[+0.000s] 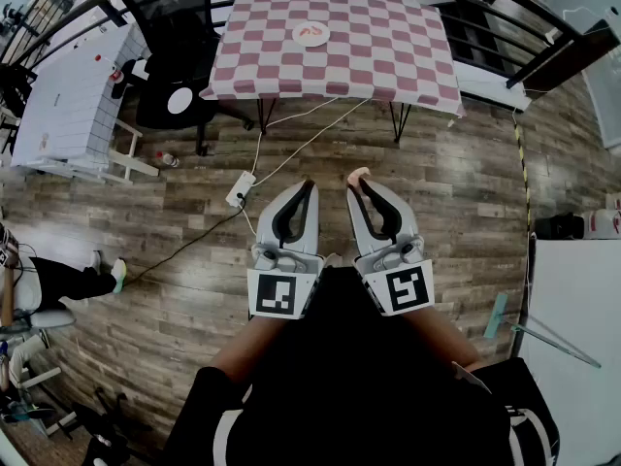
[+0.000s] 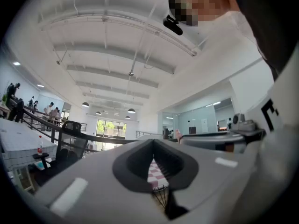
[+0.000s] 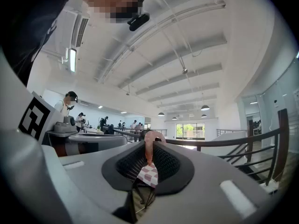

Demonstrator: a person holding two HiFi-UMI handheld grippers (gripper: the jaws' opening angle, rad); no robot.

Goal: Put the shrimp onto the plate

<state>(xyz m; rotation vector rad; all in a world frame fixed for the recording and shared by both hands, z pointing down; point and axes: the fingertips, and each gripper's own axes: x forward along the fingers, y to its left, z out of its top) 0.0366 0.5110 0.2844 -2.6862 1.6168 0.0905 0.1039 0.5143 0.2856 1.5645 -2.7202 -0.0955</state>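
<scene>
Pink shrimp (image 3: pixel 149 148), curled, is pinched at the very tips of the right gripper (image 1: pixel 360 183). In the right gripper view its body hangs down between the two dark ribbed pads (image 3: pixel 163 164), and the curl stands above the jaw ends. The jaws are closed onto it, with no more gap than the shrimp fills. In the head view the shrimp (image 1: pixel 358 175) shows as a small pink tip at the gripper's front end.

The left gripper (image 1: pixel 309 184) is held level just beside the right one. Its jaw tips meet and it holds nothing. In the left gripper view (image 2: pixel 153 142) only the checked cloth shows through the hollow behind the tips.

Both grippers are over the wood-plank floor (image 1: pixel 466 192), well short of the table's near edge. The table (image 1: pixel 388 56) wears a pink-and-white checked cloth. The white plate (image 1: pixel 324 39) sits about midway between the near and far edges, a little toward the left edge. Orange-pink pieces lie on it, too small to identify.

A black office chair (image 1: pixel 170 27) stands off the table's left edge. A white power strip (image 1: pixel 240 189) lies on the floor with cables running from it.
</scene>
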